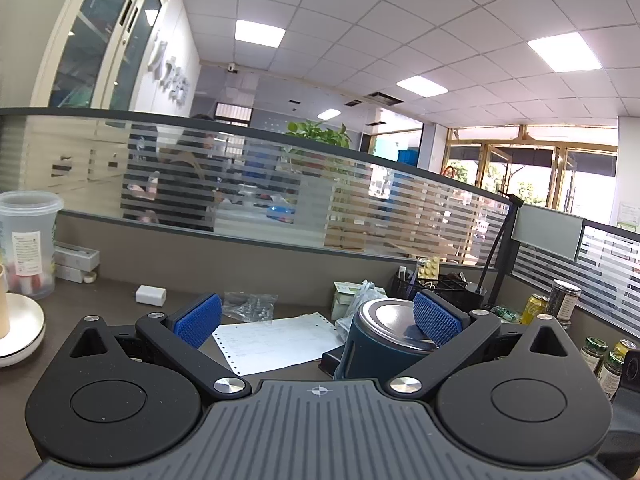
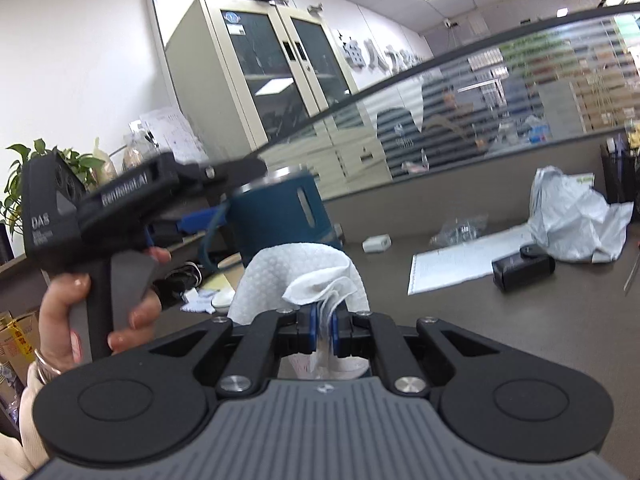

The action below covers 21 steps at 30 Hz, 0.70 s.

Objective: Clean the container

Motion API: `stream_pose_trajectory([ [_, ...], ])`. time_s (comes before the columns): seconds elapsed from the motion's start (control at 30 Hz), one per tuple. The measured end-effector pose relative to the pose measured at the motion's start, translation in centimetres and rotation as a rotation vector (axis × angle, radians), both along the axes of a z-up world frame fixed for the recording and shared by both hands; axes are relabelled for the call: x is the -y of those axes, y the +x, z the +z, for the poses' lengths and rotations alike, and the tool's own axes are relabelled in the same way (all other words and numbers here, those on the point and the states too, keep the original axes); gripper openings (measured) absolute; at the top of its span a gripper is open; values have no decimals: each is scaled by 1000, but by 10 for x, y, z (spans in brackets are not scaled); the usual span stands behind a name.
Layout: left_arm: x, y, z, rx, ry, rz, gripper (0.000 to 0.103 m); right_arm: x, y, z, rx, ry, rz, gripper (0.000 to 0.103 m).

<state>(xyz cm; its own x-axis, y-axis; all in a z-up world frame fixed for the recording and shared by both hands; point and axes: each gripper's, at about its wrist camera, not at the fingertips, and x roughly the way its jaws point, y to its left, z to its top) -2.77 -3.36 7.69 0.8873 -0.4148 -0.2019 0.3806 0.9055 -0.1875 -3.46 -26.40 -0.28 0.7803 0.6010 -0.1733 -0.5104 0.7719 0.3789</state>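
A dark blue container with a steel top stands on the desk. In the left wrist view it sits at the right finger of my left gripper. The jaws are wide apart. The right blue pad overlaps the container's steel top, and the left pad is far from it with nothing between. In the right wrist view the container is just beyond a white cloth. My right gripper is shut on that cloth. A hand holds the left tool's handle.
A printed sheet, a white adapter and a clear bag of small parts lie on the desk. A plastic cup and white plate are left; jars and a mesh holder right. A black box and a white bag lie ahead on the right.
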Motion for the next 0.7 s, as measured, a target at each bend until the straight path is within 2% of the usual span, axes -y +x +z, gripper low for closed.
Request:
stream_pose_trajectory([
  [0.33, 1, 0, 0, 3, 0, -1, 103, 2, 13, -20, -77, -4, -11, 9],
  [0.7, -1, 0, 0, 2, -3, -1, 103, 2, 13, -27, -101, -8, -10, 9],
])
